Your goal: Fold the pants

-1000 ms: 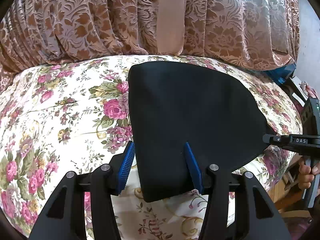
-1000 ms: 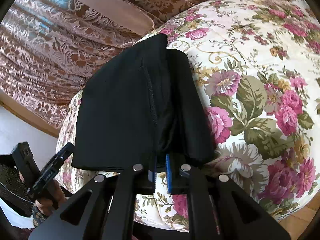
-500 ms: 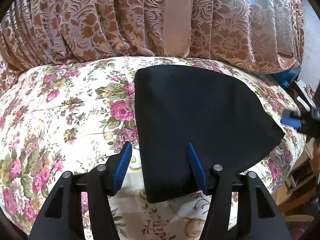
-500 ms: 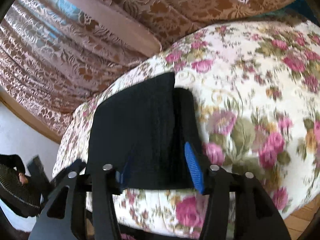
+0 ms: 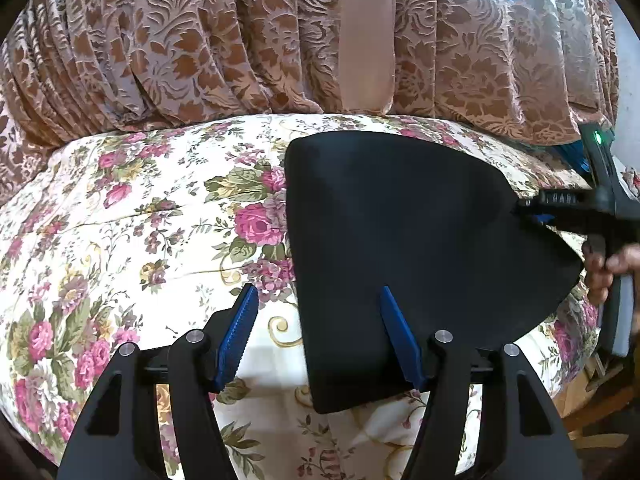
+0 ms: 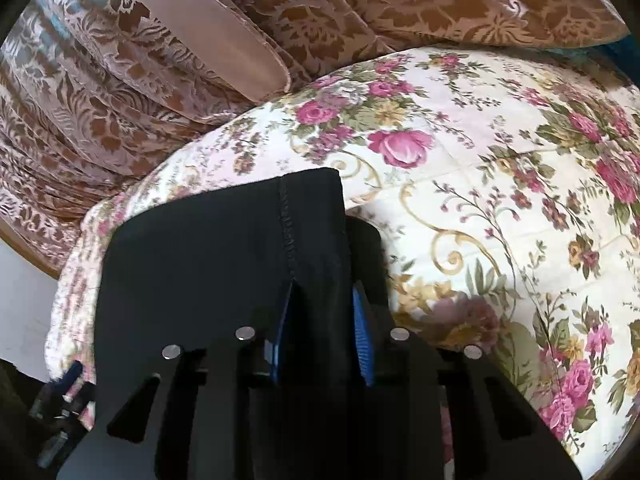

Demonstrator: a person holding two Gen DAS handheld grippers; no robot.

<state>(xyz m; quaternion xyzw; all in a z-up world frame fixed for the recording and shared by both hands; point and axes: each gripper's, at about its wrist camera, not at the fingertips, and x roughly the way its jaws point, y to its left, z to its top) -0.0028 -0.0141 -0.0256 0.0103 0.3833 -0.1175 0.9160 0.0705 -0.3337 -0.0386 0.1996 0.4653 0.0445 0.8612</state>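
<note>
On the bed (image 5: 120, 240), over a cream bedspread printed with pink roses, the black pants (image 5: 400, 240) lie folded into a flat, wedge-shaped bundle toward the right end, with a brown patterned curtain (image 5: 200, 40) hanging behind. The left tool (image 5: 316, 336) hovers at the near left corner of the pants, its blue pads standing wide apart; its jaws have just been opening, one pad over the bedspread, the other over the cloth, neither pressing on it. The right tool (image 6: 322, 336) sits at the far right edge of the bundle, a hand (image 5: 612, 268) on its grip. Its jaws have just been closing, with a fold of the pants (image 6: 224, 264) beside the stitched seam between the pads; whether they pinch it I cannot tell.
</note>
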